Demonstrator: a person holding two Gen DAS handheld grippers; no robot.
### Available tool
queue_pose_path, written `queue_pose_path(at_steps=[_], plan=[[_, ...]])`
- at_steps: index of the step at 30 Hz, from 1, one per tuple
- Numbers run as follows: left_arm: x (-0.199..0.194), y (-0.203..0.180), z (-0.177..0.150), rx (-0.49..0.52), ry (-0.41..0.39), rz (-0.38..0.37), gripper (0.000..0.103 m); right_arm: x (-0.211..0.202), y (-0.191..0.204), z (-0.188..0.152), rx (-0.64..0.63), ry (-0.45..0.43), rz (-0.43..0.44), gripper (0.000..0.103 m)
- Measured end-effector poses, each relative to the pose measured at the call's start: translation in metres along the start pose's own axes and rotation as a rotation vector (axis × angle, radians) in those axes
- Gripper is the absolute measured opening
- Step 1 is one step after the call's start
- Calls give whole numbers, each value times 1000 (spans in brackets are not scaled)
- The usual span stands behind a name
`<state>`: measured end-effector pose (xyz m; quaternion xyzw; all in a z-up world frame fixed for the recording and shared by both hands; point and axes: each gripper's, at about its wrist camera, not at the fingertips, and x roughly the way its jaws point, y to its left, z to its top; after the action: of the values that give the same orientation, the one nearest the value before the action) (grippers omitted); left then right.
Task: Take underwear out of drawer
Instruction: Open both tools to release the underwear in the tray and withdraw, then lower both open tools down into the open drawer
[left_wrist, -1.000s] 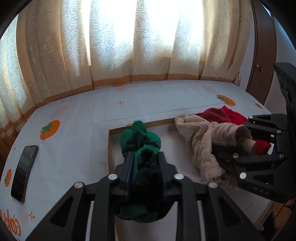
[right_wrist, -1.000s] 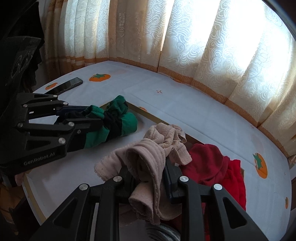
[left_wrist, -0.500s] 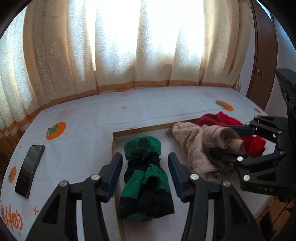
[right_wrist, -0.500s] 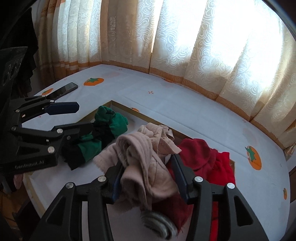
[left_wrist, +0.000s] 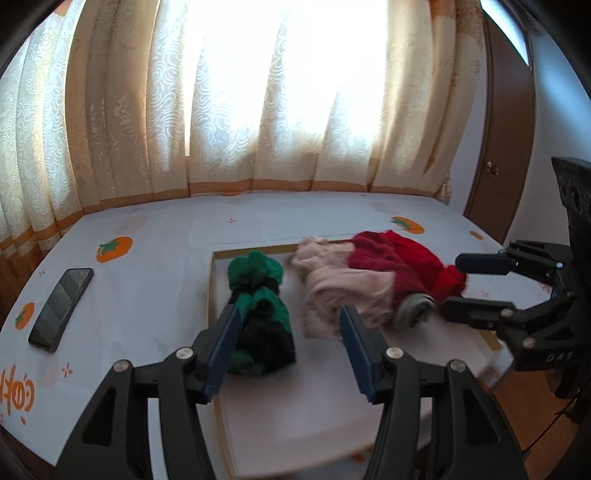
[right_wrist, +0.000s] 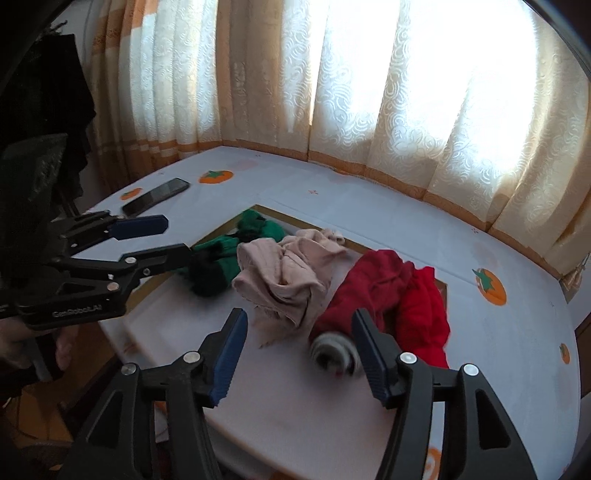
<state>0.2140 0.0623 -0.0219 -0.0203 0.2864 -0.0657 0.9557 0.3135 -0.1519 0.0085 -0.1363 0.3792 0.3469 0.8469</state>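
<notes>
Blue-padded and black-framed, my left gripper (left_wrist: 288, 345) is hanging nearest the lens in its own view, its jaws opening and gripping nothing; the green-and-black underwear (left_wrist: 260, 312) is lying on the white sheet just beyond the pads, its near end partly between the fingertips but not pressed by either one. My right gripper (right_wrist: 297, 350) is doing the same, its jaws opening with only bare sheet between them, the small grey rolled piece (right_wrist: 334, 354) sitting just inside the right pad (right_wrist: 371, 358) and looking blurred. Just past it, the beige underwear (right_wrist: 284, 277) is slumping in a crumpled heap, touching the red garment (right_wrist: 391, 291) on its right and the green bundle on its left. All of these are resting inside the shallow wood-rimmed drawer (left_wrist: 212, 291), whose pale rim is framing them on the left and far sides. Beyond the rim, the white cloth with orange fruit prints (left_wrist: 147, 266) is spreading across the bed surface, and a dark phone (left_wrist: 61, 308) is lying flat on it well to the left of the drawer. Farthest back, cream patterned curtains (left_wrist: 229, 110) are glowing with daylight, and a brown wooden door (left_wrist: 498, 147) is standing at the right edge.
</notes>
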Motion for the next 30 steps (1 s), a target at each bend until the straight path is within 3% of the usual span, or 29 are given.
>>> queue_pose_path(at_steps=[16, 23, 30], plan=[[-72, -38, -62, 15, -48, -74, 65, -75, 41, -65, -36, -67, 75, 68], [-85, -51, -100, 47, -24, -27, 72, -90, 57, -103, -36, -61, 95, 68], [-81, -51, -133, 31, 40, -8, 72, -92, 67, -142, -11, -26, 136, 69]])
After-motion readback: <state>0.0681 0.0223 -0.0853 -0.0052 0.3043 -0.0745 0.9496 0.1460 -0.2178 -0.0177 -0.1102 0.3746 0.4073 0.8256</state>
